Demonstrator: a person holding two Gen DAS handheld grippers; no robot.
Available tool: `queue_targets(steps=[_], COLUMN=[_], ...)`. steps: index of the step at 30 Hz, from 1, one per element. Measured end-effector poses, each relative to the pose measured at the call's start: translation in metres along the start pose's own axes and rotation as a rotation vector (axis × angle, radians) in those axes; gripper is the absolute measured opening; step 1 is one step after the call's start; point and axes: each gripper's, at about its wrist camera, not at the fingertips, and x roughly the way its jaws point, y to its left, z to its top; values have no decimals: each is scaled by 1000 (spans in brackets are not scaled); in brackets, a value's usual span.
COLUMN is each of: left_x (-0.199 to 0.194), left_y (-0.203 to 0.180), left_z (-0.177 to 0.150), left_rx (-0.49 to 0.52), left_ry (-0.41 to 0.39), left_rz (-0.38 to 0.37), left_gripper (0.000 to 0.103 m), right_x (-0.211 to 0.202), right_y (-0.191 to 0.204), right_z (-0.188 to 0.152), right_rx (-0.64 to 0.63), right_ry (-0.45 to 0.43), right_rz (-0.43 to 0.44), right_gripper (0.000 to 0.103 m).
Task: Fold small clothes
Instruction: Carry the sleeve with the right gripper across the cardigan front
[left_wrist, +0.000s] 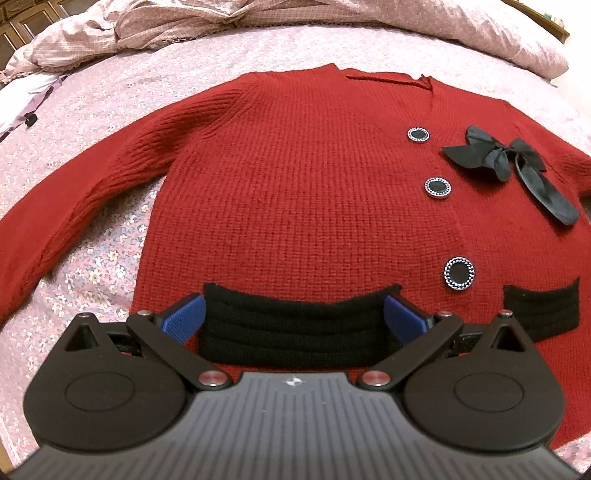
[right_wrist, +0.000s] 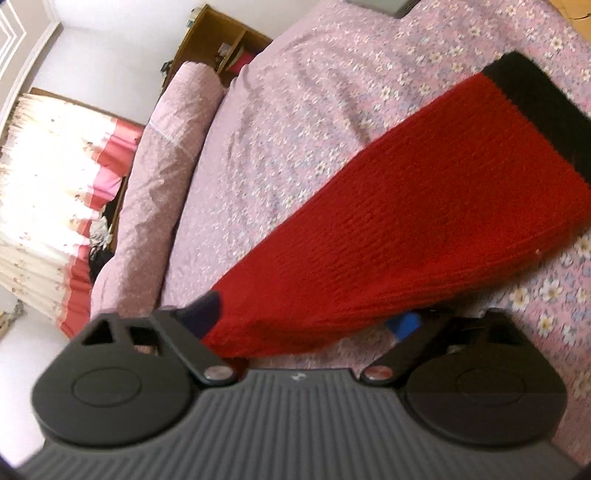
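Observation:
A red knit cardigan (left_wrist: 314, 177) lies flat and face up on the flowered bedsheet (left_wrist: 96, 273), with three black buttons and a black bow (left_wrist: 509, 155). My left gripper (left_wrist: 293, 317) stands open low over the hem, its blue pads (left_wrist: 184, 317) at either end of a black pocket (left_wrist: 291, 332). One sleeve (left_wrist: 74, 206) stretches out to the left. In the right wrist view, the other red sleeve (right_wrist: 388, 229) with its black cuff (right_wrist: 535, 103) runs between the fingers of my right gripper (right_wrist: 303, 321). Those jaws stand wide, and the sleeve covers part of the right pad (right_wrist: 404, 325).
Crumpled pink bedding (left_wrist: 184, 26) and a pillow (left_wrist: 498, 33) lie beyond the collar. A rolled pink quilt (right_wrist: 155, 184) lines the bed's far edge, with a curtain (right_wrist: 44, 184) and a wooden shelf (right_wrist: 221, 40) behind it. A second black pocket (left_wrist: 539, 314) sits at the right hem.

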Motion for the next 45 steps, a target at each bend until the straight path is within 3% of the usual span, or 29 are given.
queue_targets(steps=[5,9,15,24,29,35,39,45], left_x=[-3,-8,-15,-20,-22,-24,-27,-28], left_y=[0,5,10,22,34,40,39,40], left_z=[-2,-2,1,-2,0,0,-1,-1], left_rx=[2,-13,-8,-26,-80,-81,-57,-36], left_ry=[0,-24,-62,-80,-86,-107,-124,-137], left_rz=[-5,5,17,32,10,27,44,65], left_gripper=[103,103,103,103,103,103,103,103], right_x=[0,-8,-21,-27,-25,-7,4,12], right_y=[8,32,90,155,183,198,192,179], right_z=[5,5,-6,-59,-103,-164,-193,-216], right_rx=[-77,-223,-500,-752,-916,-1141,-1197,-1243], right_ry=[12,-21,-80,-3,47,183,271,328], right_rz=[-30,3,86,327,402,397,369,330], right_gripper=[28,20,19,19,18,19,19,21])
